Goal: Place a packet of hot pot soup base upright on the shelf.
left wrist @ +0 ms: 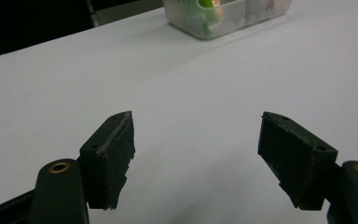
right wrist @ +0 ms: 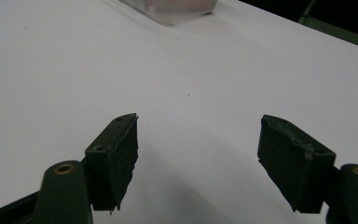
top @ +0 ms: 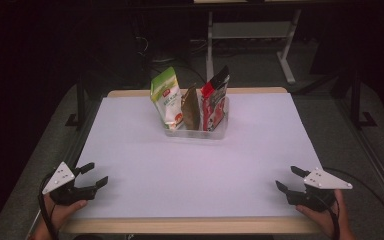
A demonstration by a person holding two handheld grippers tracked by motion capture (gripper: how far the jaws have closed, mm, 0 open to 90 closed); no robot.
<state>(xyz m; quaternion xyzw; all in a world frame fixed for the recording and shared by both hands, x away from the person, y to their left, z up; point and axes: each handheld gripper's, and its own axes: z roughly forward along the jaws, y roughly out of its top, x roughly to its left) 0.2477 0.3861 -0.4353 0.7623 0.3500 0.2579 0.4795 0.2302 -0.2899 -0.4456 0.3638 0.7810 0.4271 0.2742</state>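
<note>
Left hand-held gripper (top: 96, 174): low at 7 o'clock of the high view, at the near left corner of the bench; jaws spread wide, nothing between them; jaws point toward 2 o'clock, in the direction of the tub.
Left hand-held gripper, own view (left wrist: 196, 158): both black jaws rise from the bottom edge, well apart; bare white surface between and beyond them.
Left hand (top: 62, 210): wraps the gripper body from below; grey three-cornered plate on top.
Right hand-held gripper (top: 287, 179): low at 5 o'clock of the high view, at the near right corner of the bench; jaws spread wide, nothing between them; jaws point toward 10 o'clock.
Right hand-held gripper, own view (right wrist: 198, 161): jaws well apart; bare white surface between them.
Right hand (top: 325, 215): holds the gripper body from below; cable trails toward the near edge.
Bench (top: 190, 170): white sheet over a wooden top; wooden edge shows at the near and far sides.
Tub (top: 220, 131): clear plastic, at 12 o'clock on the bench near the far edge; well apart from both grippers.
Tub, left gripper view (left wrist: 223, 21): at 12 o'clock, cut by the top edge.
Tub, right gripper view (right wrist: 172, 9): at 12 o'clock, blurred.
Green pouch (top: 166, 97): upright in the tub, left end.
Brown pouch (top: 191, 107): upright, middle, between the other two.
Red and black pouch (top: 214, 100): upright, right end, top tilted toward 1 o'clock.
</note>
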